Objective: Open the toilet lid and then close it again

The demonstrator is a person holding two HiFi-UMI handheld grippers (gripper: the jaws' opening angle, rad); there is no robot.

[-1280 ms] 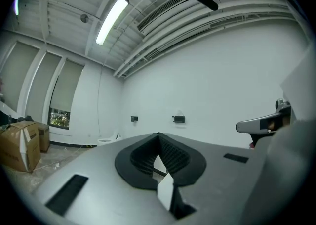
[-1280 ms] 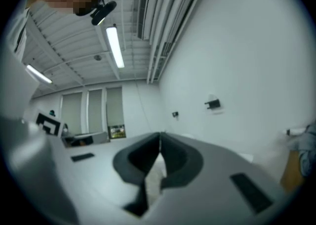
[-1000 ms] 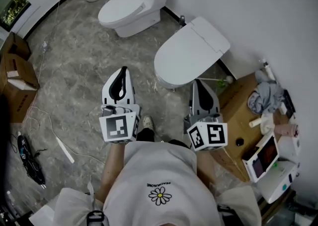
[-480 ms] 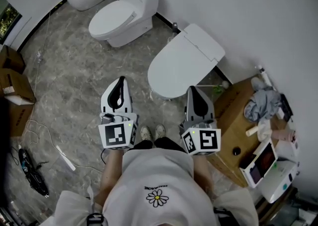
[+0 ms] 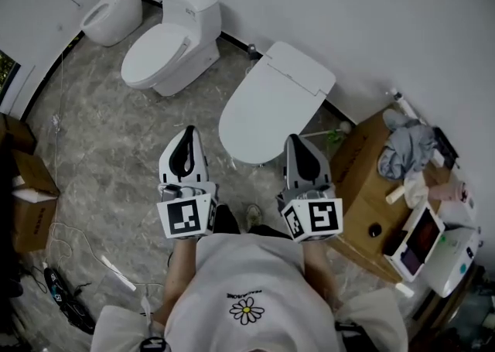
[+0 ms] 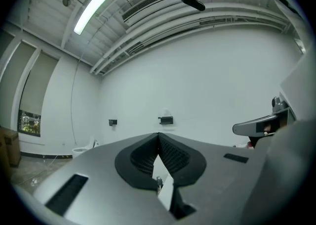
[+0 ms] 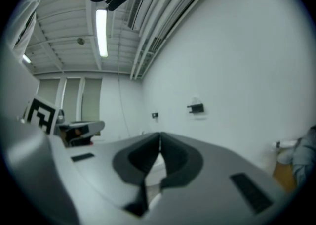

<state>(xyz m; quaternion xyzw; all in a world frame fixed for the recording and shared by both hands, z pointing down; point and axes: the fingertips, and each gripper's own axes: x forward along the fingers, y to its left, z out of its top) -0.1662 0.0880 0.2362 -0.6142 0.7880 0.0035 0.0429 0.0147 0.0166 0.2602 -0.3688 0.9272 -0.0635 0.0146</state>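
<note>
A white toilet with its flat lid point(image 5: 271, 107) down stands against the wall, straight ahead of me in the head view. My left gripper point(image 5: 186, 131) hangs over the floor to the left of the bowl's front, shut and empty. My right gripper point(image 5: 296, 140) is just in front of the bowl's front right edge, also shut with nothing in it. Both point level toward the wall. In the left gripper view the left gripper point(image 6: 158, 135) has its tips together; in the right gripper view the right gripper point(image 7: 159, 135) likewise. A white sliver of the toilet shows below the tips in both.
A second white toilet point(image 5: 162, 45) and a urinal point(image 5: 112, 10) stand to the left along the wall. A wooden cabinet point(image 5: 371, 188) with cloths, a tablet and bottles is at the right. Cardboard boxes point(image 5: 27, 203) and cables point(image 5: 66, 288) lie on the marble floor at left.
I have stepped forward toward the toilet; it sits lower and nearer the grippers in the head view. Both grippers stay shut and empty.
</note>
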